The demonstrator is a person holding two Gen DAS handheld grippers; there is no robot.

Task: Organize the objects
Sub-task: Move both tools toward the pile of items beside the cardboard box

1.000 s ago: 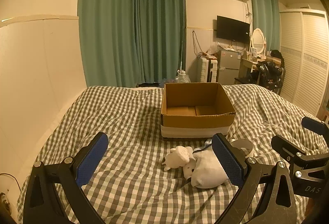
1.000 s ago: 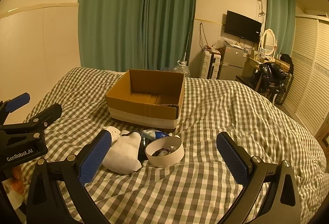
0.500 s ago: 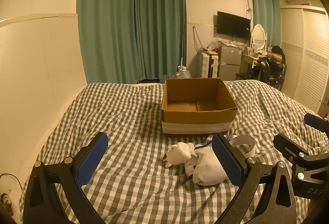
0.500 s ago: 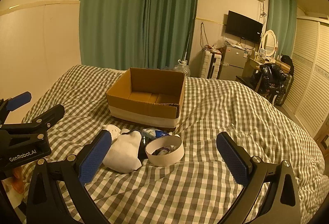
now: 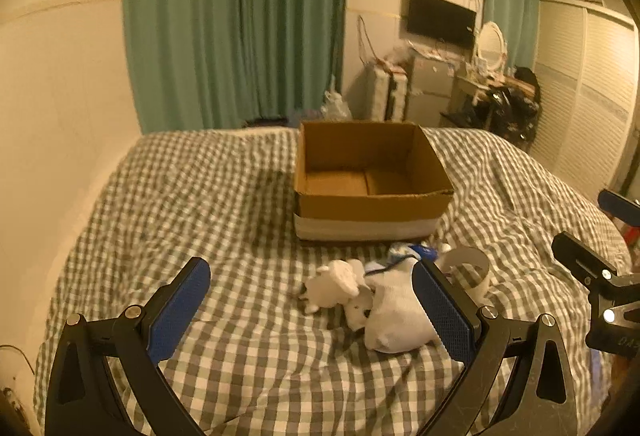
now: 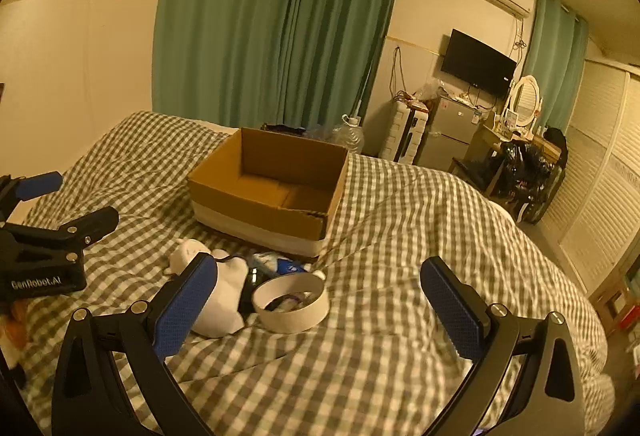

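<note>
Nearest, two black plastic grippers with blue dimpled rubber pads, both held above a rumpled grey-and-white checked bedspread (image 5: 224, 220).

Left gripper (image 5: 312, 310): fingers spread wide, nothing between the pads (image 5: 178, 310), nothing touched. Seen also from the right wrist view at the left edge, jaws parted there too.

Right gripper (image 6: 320, 310): fingers equally wide apart, pads (image 6: 454, 310) bare, gripping nothing.

Just beyond the fingertips, lying on the bedspread in a loose cluster:
- soft white knitted sock, lumpy and rounded (image 5: 394, 320) (image 6: 222, 306), at the near left of the cluster.
- small white plush toy with stubby limbs (image 5: 334, 282) (image 6: 188, 252), touching the sock's far left side.
- short white cylindrical ring of thin card or plastic, open at the top (image 6: 292, 302) (image 5: 466, 268), just right of the sock; some small dark item inside, too unclear to name.
- crumpled blue-and-white packet (image 6: 286, 264) (image 5: 412, 250), beyond the ring and sock, near the box's base.

Farther on, near the middle of the bed, an open brown corrugated cardboard box with a white band around its base (image 5: 368, 192) (image 6: 272, 192); upright, flaps folded flat on the floor, interior bare.

Beyond the bed, pleated green fabric curtains (image 6: 276, 24) hanging along the far wall.
</note>
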